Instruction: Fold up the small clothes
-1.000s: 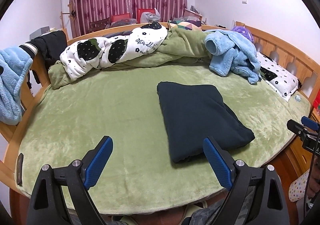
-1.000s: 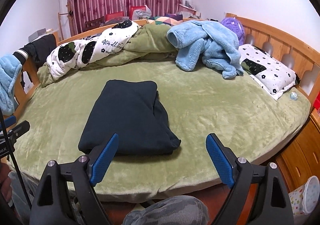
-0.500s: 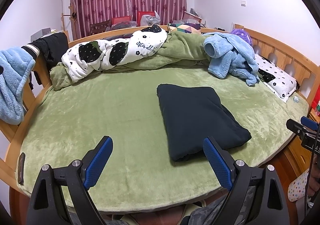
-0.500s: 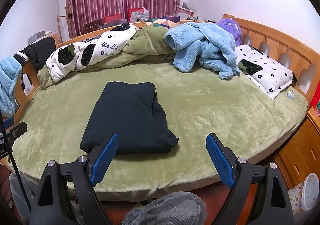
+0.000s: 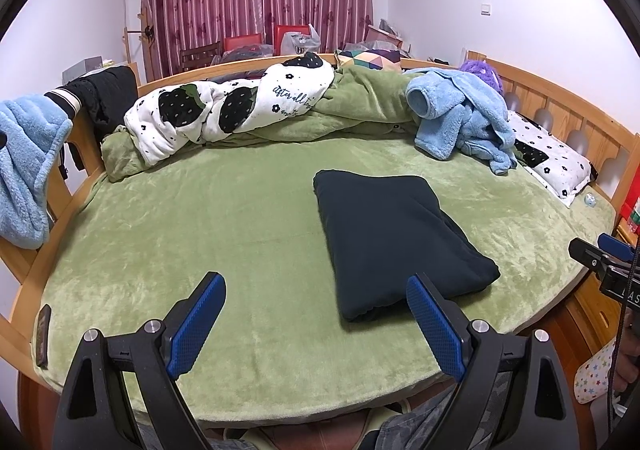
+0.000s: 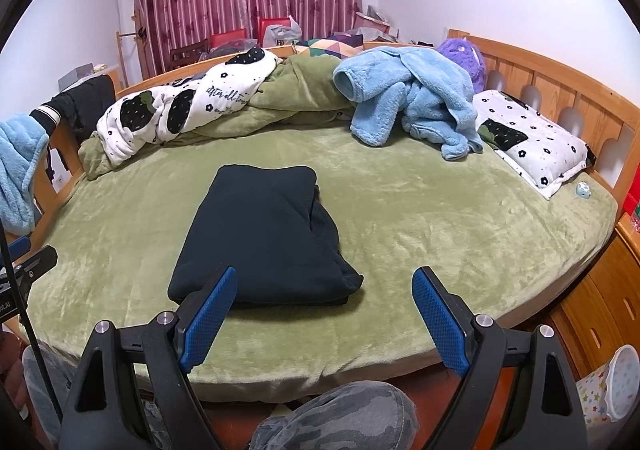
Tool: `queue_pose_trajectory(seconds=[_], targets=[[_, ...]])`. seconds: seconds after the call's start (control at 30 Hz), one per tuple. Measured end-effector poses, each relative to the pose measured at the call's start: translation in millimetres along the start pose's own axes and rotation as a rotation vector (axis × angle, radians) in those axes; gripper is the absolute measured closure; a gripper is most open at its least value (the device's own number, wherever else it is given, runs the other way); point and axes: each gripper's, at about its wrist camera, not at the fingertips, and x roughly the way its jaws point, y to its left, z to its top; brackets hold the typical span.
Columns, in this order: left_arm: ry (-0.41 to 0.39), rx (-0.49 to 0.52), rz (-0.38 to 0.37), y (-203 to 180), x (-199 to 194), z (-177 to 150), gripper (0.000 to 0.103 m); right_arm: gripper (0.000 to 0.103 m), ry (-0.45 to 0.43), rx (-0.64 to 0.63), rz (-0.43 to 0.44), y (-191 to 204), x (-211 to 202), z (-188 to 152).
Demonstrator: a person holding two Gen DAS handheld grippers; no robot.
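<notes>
Here, garment: a dark folded garment (image 5: 394, 238) lies flat on the green bedcover (image 5: 200, 234), a neat rectangle with its layered edges toward the near right corner.
Left gripper: the left gripper (image 5: 316, 320) hangs above the near edge of the bed with its jaws spread wide and nothing between them; its blue pads (image 5: 434, 330) touch no cloth.
Garment against the left gripper: the near end of the garment sits just beyond and inside the right-hand finger, apart from it.
Right gripper: the right gripper (image 6: 324, 314) is likewise wide open and empty, held over the near edge of the bed.
Garment against the right gripper: in the right wrist view the garment (image 6: 264, 238) lies ahead and to the left, its near edge just behind the left-hand finger; whether they touch I cannot tell.
Far side: a light blue fleece piece (image 6: 408, 97) is heaped near a spotted pillow (image 6: 528, 137).
Back edge: a white quilt with black strawberries (image 5: 224, 105) is bunched along the rail.
Below: a camouflage-clad knee (image 6: 336, 418) shows under the right gripper.
</notes>
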Motion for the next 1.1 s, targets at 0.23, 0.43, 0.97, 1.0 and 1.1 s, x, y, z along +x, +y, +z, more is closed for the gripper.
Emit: queue_pose_trajectory(seconds=[0.23,0.43,0.97,1.0,1.1], targets=[[0.000,-0.001,0.000,0.3,-0.1,-0.4,0.011,0.015,0.001,0.001,0.000,4.5,-1.9,1.8],[0.000,-0.002,-0.001,0.1,0.6,-0.5,0.011,0.015,0.001,0.000,0.001,4.4,-2.1,2.0],[-0.003,-0.003,-0.006,1.4,-2.7,-1.4,0.011,0.015,0.002,0.006,0.005,8.7,-2.4,3.2],[-0.004,-0.003,-0.007,1.3,-3.3,-1.3,0.011,0.015,0.002,0.006,0.007,8.4,-2.4,3.4],[-0.005,-0.004,-0.007,0.8,-6.4,-1.0,0.011,0.015,0.002,0.006,0.012,10.7,-2.6,3.6]])
